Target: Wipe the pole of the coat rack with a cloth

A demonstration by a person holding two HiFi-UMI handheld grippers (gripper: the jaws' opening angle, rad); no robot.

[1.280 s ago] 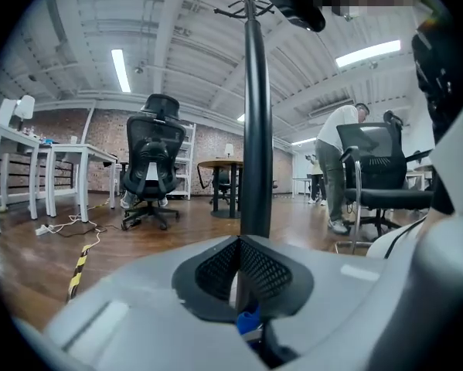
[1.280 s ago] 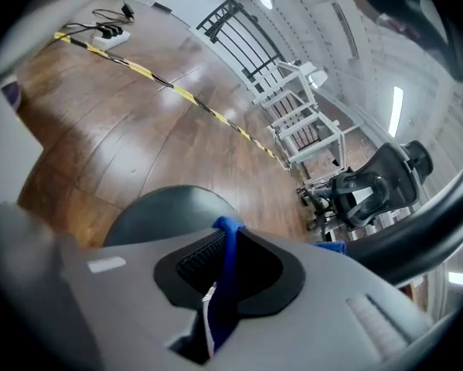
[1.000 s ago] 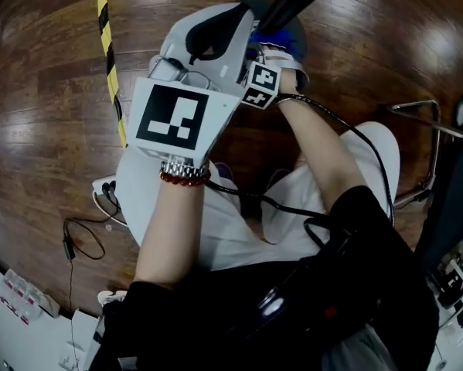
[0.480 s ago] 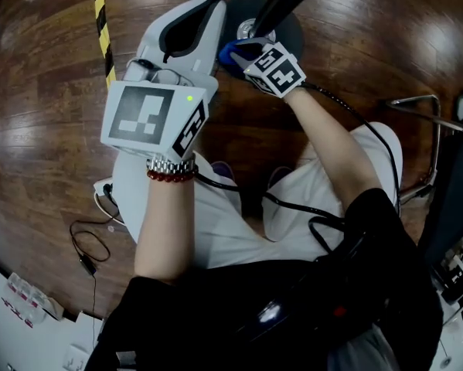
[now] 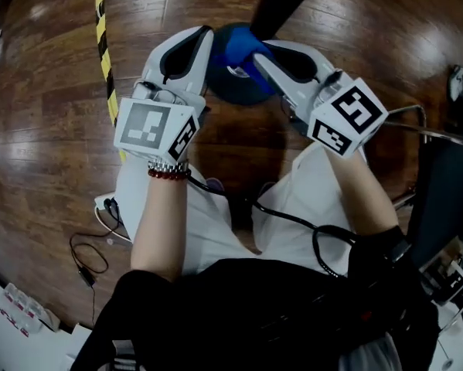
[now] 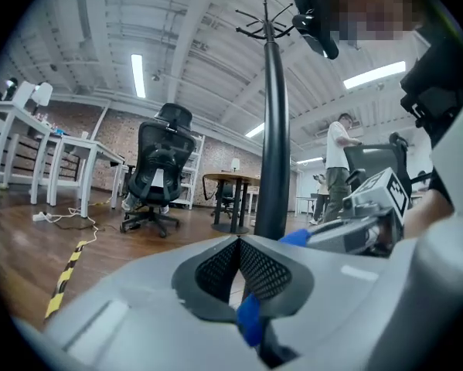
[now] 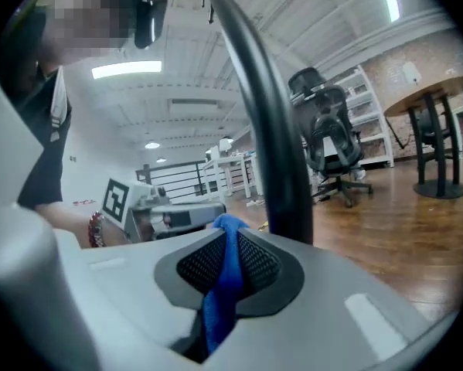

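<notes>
**A:** Gripper states?

**B:** Left gripper (image 5: pixel 205 33): jaws closed, a corner of the blue cloth (image 5: pixel 235 49) pinched low between the pads. Right gripper (image 5: pixel 258 59): jaws clamped on a thicker fold of the same cloth.

**A:** Where's the cloth relative to the pole?

**B:** At the foot of the pole (image 5: pixel 281 2), over the dark round base (image 5: pixel 243 95), strung between the two jaw tips. Can't tell if it wraps around or only sits against it. In both gripper views the pole stands just past the jaws.

**A:** Obstructions?

**B:** The person's knees in white trousers (image 5: pixel 208 222) are right under both grippers. A metal chair frame (image 5: pixel 424 122) is off the right gripper's side. Yellow-black tape (image 5: pixel 103 45) runs just beside the left gripper, with a loose cable (image 5: pixel 88 246) on the floor behind it. An office chair (image 6: pixel 158 172), a round table (image 6: pixel 233 195) and a standing person (image 6: pixel 339 157) are all well back.

**A:** Room to move?

**B:** Open wood floor (image 5: pixel 45 114) lies left of the tape. The right side is tighter.
</notes>
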